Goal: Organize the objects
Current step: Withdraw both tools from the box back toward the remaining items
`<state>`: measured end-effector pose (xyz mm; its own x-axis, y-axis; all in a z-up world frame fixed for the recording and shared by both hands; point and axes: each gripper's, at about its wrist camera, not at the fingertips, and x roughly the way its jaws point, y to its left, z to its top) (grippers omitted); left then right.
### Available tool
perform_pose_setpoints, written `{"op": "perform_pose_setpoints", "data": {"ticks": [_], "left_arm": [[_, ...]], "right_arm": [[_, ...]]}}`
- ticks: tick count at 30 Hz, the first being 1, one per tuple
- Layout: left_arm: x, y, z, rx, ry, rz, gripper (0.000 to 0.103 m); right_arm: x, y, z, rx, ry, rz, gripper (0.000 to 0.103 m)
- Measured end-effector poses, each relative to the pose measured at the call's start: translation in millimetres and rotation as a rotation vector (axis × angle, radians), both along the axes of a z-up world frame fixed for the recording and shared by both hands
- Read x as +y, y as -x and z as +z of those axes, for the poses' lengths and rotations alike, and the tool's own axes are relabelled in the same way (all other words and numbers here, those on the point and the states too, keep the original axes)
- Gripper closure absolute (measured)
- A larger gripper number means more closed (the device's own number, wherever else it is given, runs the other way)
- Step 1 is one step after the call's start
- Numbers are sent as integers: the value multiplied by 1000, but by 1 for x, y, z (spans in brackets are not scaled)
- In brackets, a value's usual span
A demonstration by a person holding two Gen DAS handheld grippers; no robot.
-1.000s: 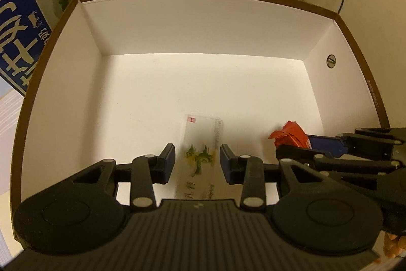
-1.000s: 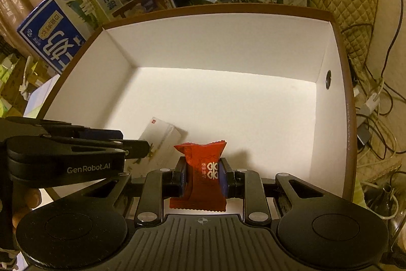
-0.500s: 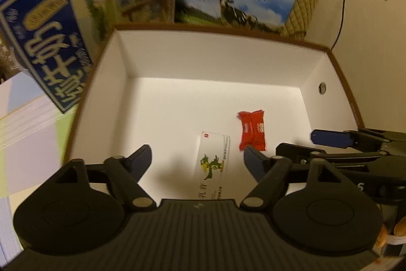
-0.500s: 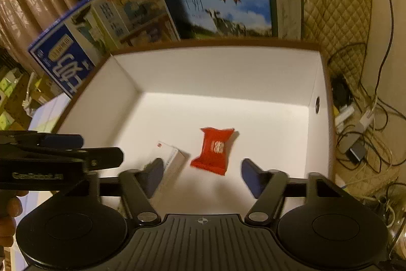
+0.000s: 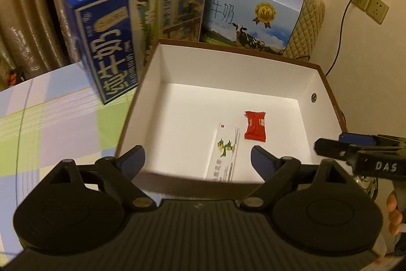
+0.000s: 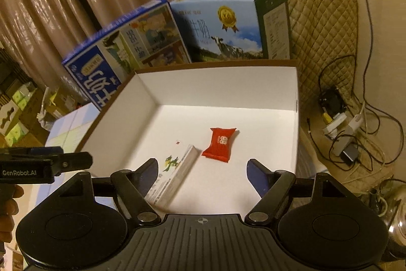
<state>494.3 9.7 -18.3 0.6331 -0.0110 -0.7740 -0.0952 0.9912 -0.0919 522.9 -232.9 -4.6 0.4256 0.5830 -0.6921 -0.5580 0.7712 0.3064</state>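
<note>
A brown-rimmed box with a white inside [image 5: 162, 73] [image 6: 295, 83] lies ahead in both views. On its floor rest a red snack packet [image 5: 255, 125] [image 6: 220, 144] and, just left of it, a flat white carton with a green print [image 5: 224, 151] [image 6: 175, 169]. My left gripper [image 5: 198, 161] is open above the box's near edge, nothing between its fingers. My right gripper [image 6: 203, 173] is also open over the near part of the box, with the packet lying beyond it. Each view catches the other gripper at its edge.
Two milk cartons, a dark blue one [image 5: 127, 42] [image 6: 121, 47] and a light blue one with a cow [image 5: 251, 19] [image 6: 228, 24], stand behind the box. A checked tablecloth [image 5: 50, 118] lies left. Cables [image 6: 350, 123], a quilted cushion [image 6: 322, 17], curtains and wall sockets are at the right and back.
The right gripper let go of the red packet, which now lies in the box. Both grippers opened wide and drew back and upward, away from the box floor.
</note>
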Motion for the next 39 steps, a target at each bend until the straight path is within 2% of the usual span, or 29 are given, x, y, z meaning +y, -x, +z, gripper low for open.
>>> {"op": "perform_pose_setpoints", "data": {"ticks": [12,25,39], "left_arm": [[13,83,14,-12,33,70,14],[13,156,13,5,46,84,14],[18,208,1,44,45,89,14]], "right_arm": [[-23,61,24,-12,-24,24,28],[-36,123,15,39,13,63,28],[-50,173,3,71,68,75,28]]}}
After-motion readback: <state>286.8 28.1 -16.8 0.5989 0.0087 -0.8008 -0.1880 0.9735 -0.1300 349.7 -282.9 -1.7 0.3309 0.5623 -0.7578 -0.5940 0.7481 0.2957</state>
